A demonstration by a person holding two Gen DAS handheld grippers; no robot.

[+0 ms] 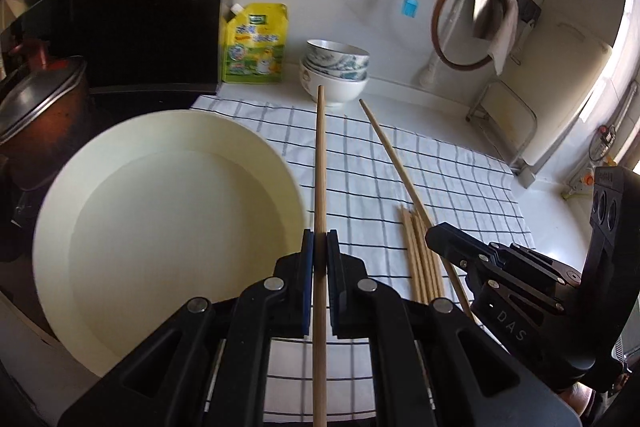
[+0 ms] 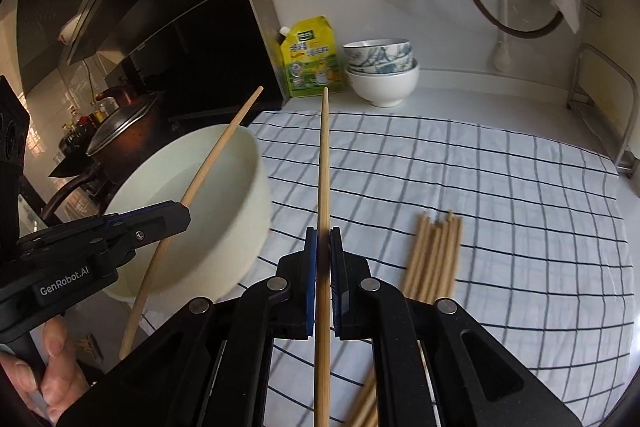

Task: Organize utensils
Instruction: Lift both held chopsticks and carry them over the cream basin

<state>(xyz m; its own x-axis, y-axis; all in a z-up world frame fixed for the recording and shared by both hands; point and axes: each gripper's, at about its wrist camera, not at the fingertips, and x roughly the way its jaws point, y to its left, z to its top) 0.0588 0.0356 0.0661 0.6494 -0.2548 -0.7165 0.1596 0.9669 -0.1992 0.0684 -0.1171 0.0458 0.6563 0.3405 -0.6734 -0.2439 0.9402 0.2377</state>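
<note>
Wooden chopsticks are going one per hand: left tongs [image 1: 320,247] clenching one [image 1: 320,163], right tongs [image 2: 323,247] clenching another [image 2: 324,163]; sorted bundle [image 2: 434,259] lying on the checked cloth [image 2: 520,207], basin [image 1: 160,211] looking emptied.

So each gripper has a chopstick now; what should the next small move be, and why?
Probably carry both over to the chopstick pile on the checked cloth and lay them alongside. The left gripper and right gripper are each shut on one chopstick, held above the cloth.
</note>
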